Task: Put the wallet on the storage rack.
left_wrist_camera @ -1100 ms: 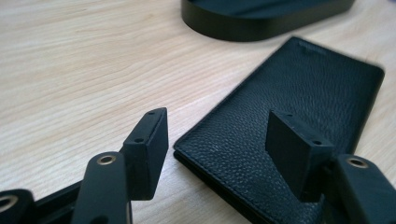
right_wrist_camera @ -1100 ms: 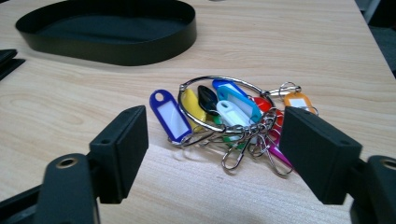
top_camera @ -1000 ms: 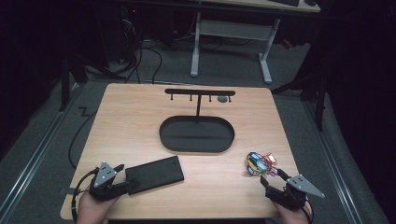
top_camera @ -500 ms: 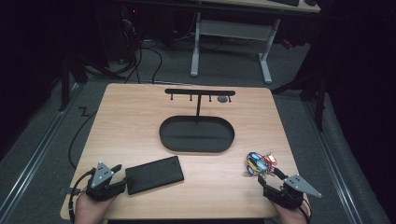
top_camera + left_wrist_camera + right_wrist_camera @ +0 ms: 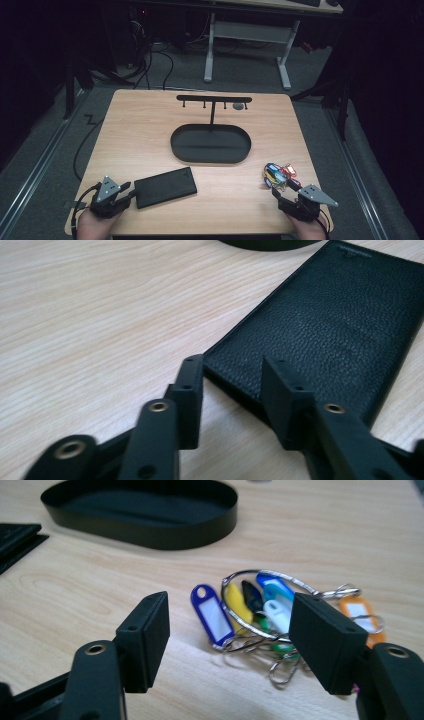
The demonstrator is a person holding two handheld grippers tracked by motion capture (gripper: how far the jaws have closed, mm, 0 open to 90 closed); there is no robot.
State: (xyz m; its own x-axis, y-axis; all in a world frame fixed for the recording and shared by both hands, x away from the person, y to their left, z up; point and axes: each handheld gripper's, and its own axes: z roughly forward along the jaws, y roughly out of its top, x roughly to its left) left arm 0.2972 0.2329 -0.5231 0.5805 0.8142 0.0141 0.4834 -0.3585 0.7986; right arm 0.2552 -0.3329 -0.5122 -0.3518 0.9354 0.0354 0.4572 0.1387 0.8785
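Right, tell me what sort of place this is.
Probably a lab or office set up for recording, not a home. A lone wooden table stands on grey carpet in a dark room, a desk frame and loose cables sit behind it, and a person holds a claw in each hand at its near edge.

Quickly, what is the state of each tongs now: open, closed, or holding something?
Left tongs: open, jaws astride the corner of the black leather case, not clamped.
Right tongs: open, holding nothing, just short of the key tags.
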